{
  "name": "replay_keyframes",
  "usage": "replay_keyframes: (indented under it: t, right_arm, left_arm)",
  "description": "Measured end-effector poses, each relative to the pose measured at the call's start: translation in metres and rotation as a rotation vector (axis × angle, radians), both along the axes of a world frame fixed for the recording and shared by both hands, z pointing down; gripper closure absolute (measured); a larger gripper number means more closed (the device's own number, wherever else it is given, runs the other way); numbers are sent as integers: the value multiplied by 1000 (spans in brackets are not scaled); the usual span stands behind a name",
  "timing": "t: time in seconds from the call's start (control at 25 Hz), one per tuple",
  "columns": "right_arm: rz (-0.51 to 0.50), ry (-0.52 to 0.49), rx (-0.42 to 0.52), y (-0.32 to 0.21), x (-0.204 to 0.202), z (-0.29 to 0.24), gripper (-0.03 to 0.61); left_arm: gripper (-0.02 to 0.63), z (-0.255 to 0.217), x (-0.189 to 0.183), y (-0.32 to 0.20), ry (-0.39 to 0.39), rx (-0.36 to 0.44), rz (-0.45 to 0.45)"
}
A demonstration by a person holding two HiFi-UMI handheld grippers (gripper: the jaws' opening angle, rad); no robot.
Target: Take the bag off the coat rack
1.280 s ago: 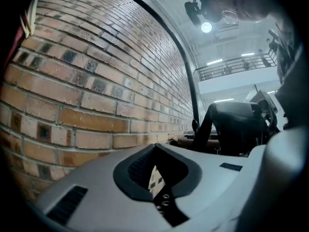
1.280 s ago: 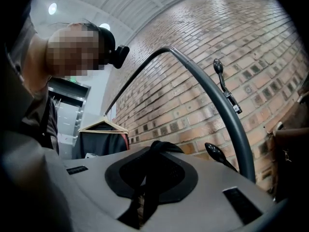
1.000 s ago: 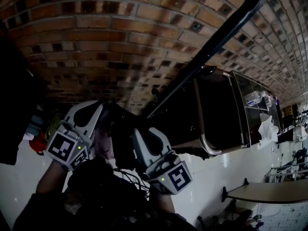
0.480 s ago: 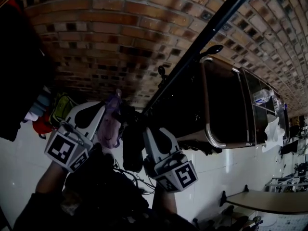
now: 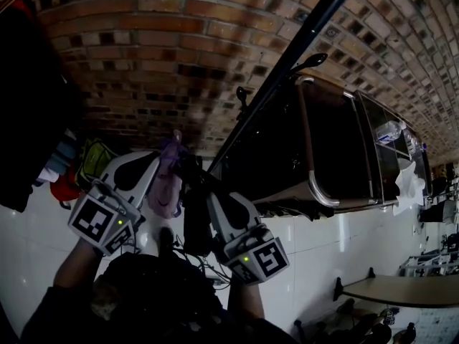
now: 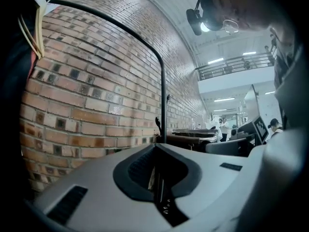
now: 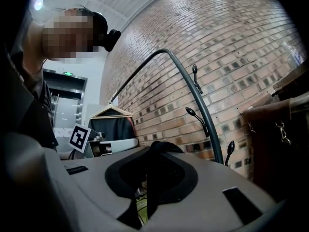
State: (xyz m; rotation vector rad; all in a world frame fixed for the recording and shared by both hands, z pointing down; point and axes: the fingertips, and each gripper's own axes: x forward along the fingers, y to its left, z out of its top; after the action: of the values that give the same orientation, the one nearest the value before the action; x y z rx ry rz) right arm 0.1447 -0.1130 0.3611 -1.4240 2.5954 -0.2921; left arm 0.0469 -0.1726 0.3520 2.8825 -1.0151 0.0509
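Head view, looking steeply down along a brick wall [image 5: 143, 49]. The rack [image 5: 287, 63], a black pole carrying hooks [image 5: 310, 61], runs diagonally from upper right towards the two grippers at lower left. The bag [image 5: 168, 185], pale purple, hangs between the grippers, just beside the pole's near end; whether it rests on a hook cannot be told. The left gripper [image 5: 152, 165] meets the bag's upper edge with its tips. In the left gripper view its jaws stand almost together, with only a thin pale strip [image 6: 150, 177] in the narrow slot between the pads, so the grip is closed on that edge of the bag. The right gripper [image 5: 208, 196] lies just right of the bag, and a black strap [image 5: 195, 221] hangs down beside it. In the right gripper view the jaws are closed on this strap, which passes between the pads and loops over the jaw tips; something yellow-green shows below it, too small to identify. Whether the strap belongs to the bag cannot be told. A brown case [image 5: 333, 149] stands right of the pole, above white floor tiles [image 5: 344, 249]. A dark garment [image 5: 29, 99] fills the left edge.
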Motion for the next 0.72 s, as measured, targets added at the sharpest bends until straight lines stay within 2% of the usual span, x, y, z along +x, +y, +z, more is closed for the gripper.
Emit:
replay_keyframes:
  t: [0.4, 0.72]
  right_arm:
    - [111, -51, -11, 33, -23, -7, 526]
    - [110, -50, 16, 70, -53, -18, 526]
  left_arm:
    - [580, -5, -64, 39, 18, 7, -24]
    - [580, -16, -104, 80, 22, 46, -36]
